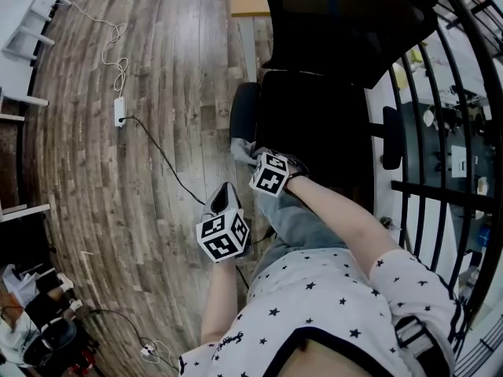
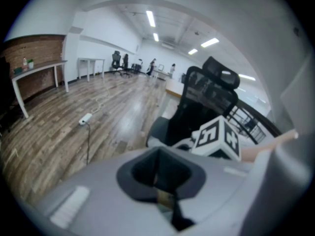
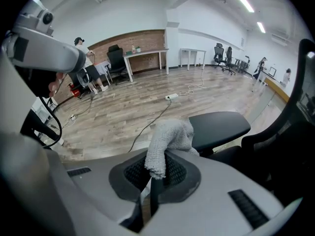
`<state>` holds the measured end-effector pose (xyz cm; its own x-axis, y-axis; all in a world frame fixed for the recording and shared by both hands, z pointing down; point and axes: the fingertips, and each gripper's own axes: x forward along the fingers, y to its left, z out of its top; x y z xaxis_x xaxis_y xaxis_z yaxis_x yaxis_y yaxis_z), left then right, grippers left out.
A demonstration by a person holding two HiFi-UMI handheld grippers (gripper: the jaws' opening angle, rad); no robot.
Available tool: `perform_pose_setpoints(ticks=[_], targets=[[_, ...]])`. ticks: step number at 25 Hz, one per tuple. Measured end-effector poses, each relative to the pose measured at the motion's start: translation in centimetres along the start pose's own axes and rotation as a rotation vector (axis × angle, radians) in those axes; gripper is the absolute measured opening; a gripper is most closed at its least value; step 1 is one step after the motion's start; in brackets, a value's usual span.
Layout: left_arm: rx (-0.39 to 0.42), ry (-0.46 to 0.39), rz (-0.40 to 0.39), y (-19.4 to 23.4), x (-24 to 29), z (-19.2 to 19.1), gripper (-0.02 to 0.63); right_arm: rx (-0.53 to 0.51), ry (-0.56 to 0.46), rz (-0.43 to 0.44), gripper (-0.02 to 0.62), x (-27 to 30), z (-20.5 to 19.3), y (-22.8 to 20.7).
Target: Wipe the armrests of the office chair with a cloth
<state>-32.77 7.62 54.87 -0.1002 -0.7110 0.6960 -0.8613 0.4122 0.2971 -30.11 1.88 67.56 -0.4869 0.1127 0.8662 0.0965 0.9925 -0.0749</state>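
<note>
The black office chair (image 1: 314, 108) stands ahead of me, its left armrest (image 1: 244, 110) toward the wooden floor and its right armrest (image 1: 391, 137) by the railing. My right gripper (image 1: 253, 157) is shut on a grey cloth (image 1: 242, 149) just in front of the left armrest's near end. In the right gripper view the cloth (image 3: 167, 139) bunches up out of the right gripper (image 3: 155, 178), beside the armrest pad (image 3: 219, 127); I cannot tell whether it touches. My left gripper (image 1: 224, 193) hangs lower left over the floor, shut and empty. The left gripper view shows the left gripper (image 2: 160, 183) aimed at the chair (image 2: 206, 97).
A white power strip (image 1: 119, 111) with a black cable (image 1: 169, 171) lies on the wooden floor to the left. A black metal railing (image 1: 440, 132) runs close along the chair's right side. White table legs (image 1: 31, 22) and tangled cables (image 1: 118, 320) sit at the left edge.
</note>
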Motion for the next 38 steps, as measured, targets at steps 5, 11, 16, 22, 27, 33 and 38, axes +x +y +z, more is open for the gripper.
perform_pose_setpoints(ticks=[5, 11, 16, 22, 27, 33, 38], targets=[[0.001, -0.017, 0.001, -0.4, -1.2, -0.3, 0.003, 0.024, -0.055, -0.010, 0.026, -2.3, 0.2, 1.0], [0.008, -0.048, -0.001, -1.2, -2.8, -0.6, 0.003, 0.055, -0.145, -0.040, 0.026, -6.2, 0.0, 2.8], [0.015, -0.077, -0.012, -2.3, -3.8, -0.9, 0.003, 0.081, -0.216, -0.073, 0.026, -9.5, -0.5, 4.0], [0.026, -0.093, -0.029, -3.3, -5.2, -1.2, 0.003, 0.114, -0.292, -0.108, 0.026, -13.4, -0.6, 5.7], [0.040, -0.113, -0.053, -4.5, -6.1, -1.4, 0.003, 0.165, -0.359, -0.126, 0.026, -16.3, -1.2, 7.0], [0.065, -0.138, -0.083, -6.5, -7.2, -2.1, 0.003, 0.186, -0.450, -0.137, 0.026, -19.3, -2.0, 8.6], [0.081, -0.151, -0.106, -8.4, -7.9, -2.8, 0.003, 0.218, -0.496, -0.151, 0.026, -21.5, -3.3, 9.2]])
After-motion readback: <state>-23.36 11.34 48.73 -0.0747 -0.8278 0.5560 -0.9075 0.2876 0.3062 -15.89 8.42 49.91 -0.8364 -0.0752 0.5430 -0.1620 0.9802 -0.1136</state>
